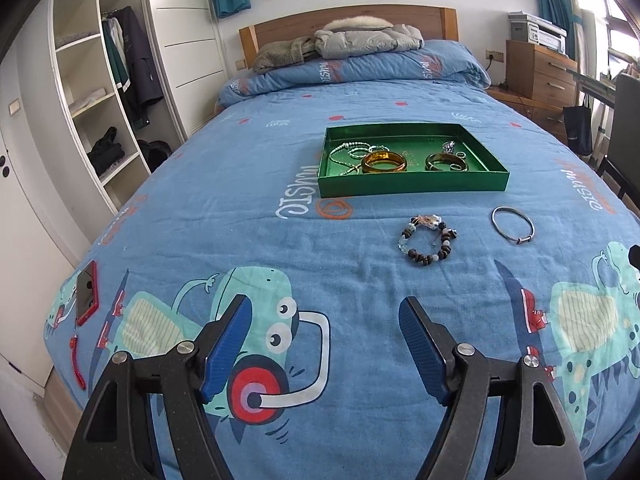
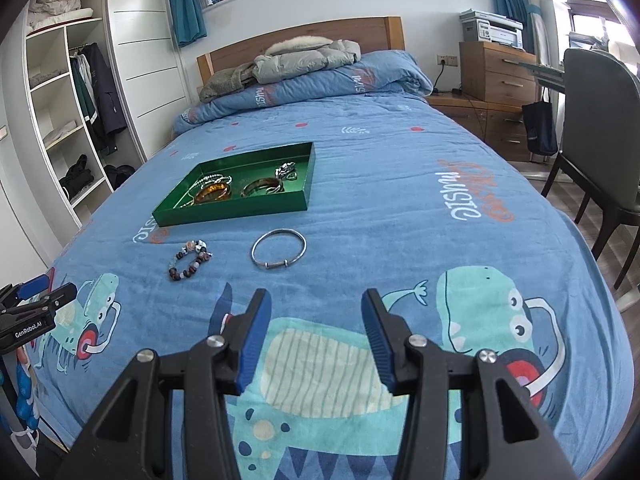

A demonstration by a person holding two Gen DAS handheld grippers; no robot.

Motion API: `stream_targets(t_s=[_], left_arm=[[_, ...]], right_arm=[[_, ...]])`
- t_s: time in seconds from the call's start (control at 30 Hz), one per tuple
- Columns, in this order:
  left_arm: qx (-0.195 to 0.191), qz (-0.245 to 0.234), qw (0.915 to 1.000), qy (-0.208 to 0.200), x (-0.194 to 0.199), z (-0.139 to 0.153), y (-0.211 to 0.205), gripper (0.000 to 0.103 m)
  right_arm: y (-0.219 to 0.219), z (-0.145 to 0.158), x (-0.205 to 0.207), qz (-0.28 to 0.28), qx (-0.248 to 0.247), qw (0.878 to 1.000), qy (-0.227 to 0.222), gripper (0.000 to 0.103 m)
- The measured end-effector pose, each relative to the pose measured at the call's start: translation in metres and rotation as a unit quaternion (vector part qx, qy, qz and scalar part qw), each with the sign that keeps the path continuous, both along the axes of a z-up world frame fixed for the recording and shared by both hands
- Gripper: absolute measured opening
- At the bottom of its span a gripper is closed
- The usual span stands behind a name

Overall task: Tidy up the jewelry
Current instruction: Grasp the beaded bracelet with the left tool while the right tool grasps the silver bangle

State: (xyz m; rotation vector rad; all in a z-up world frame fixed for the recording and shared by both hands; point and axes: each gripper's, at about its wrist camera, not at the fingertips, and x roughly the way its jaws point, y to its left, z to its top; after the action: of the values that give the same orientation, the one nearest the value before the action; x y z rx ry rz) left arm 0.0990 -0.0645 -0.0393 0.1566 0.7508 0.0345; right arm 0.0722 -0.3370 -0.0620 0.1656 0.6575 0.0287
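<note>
Left hand-held gripper: fingers spread wide apart, holding nothing, hovering over the near end of the bed.
Right hand-held gripper: fingers apart, holding nothing, over the dinosaur print at the bed's near end.
Bead bracelet: flat on the bedspread, ahead and a little right of the left hand-held gripper, apart from it; in the right wrist view it lies ahead and to the left.
Silver bangle: flat on the bedspread, ahead of the right hand-held gripper and slightly left; right of the bead bracelet, not touching it.
Tray: green, shallow, on the bed beyond both loose pieces; near wall faces the hand-held grippers.
Tray contents: amber bangle, a darker bangle, silver chains, small rings; some overlap.
Phone: red case, at the bed's left edge, well apart from the jewelry.
Open room: bare bedspread between the hand-held grippers and both bracelets, and between bracelets and tray.
Edges: wardrobe past the bed's left edge; chair and drawers past the right edge.
</note>
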Motion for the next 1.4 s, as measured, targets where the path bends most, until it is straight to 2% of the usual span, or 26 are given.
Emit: stream_targets(t_s=[0.13,0.27,0.37,0.57,0.73,0.93,1.17,1.27,1.4], left_arm=[[0.001,-0.007,0.9999,0.008,0.007,-0.012,-0.003,0.072],[-0.011,-0.011,0.9995,0.028,0.020,-0.026,-0.005,0.065],[-0.029,-0.030,0.9980,0.048,0.035,-0.034,-0.011,0.057],[-0.062,-0.061,0.9941,0.064,0.071,-0.042,-0.027,0.056],[-0.063,-0.082,0.9925,0.065,0.104,-0.047,-0.038,0.056],[-0.046,-0.117,0.9892,0.075,0.140,-0.058,-0.046,0.056],[-0.038,-0.151,0.9830,0.097,0.156,-0.073,-0.057,0.047],[-0.045,-0.155,0.9817,0.100,0.158,-0.079,-0.059,0.042],[-0.058,-0.163,0.9797,0.101,0.161,-0.081,-0.061,0.032]], right_arm=[[-0.005,-0.010,0.009,0.002,0.008,1.000,0.000,0.045],[-0.009,-0.018,0.019,0.004,0.010,1.000,0.002,0.045],[-0.010,-0.022,0.031,0.013,0.009,1.000,0.007,0.044],[-0.001,-0.027,0.065,0.041,0.000,0.999,0.011,0.044],[0.006,-0.033,0.097,0.061,0.002,0.998,0.019,0.040],[0.012,-0.044,0.132,0.087,-0.001,0.995,0.039,0.037],[0.016,-0.060,0.163,0.115,-0.012,0.991,0.065,0.037],[0.013,-0.069,0.174,0.118,-0.011,0.990,0.079,0.037],[0.017,-0.082,0.184,0.135,-0.025,0.986,0.096,0.029]])
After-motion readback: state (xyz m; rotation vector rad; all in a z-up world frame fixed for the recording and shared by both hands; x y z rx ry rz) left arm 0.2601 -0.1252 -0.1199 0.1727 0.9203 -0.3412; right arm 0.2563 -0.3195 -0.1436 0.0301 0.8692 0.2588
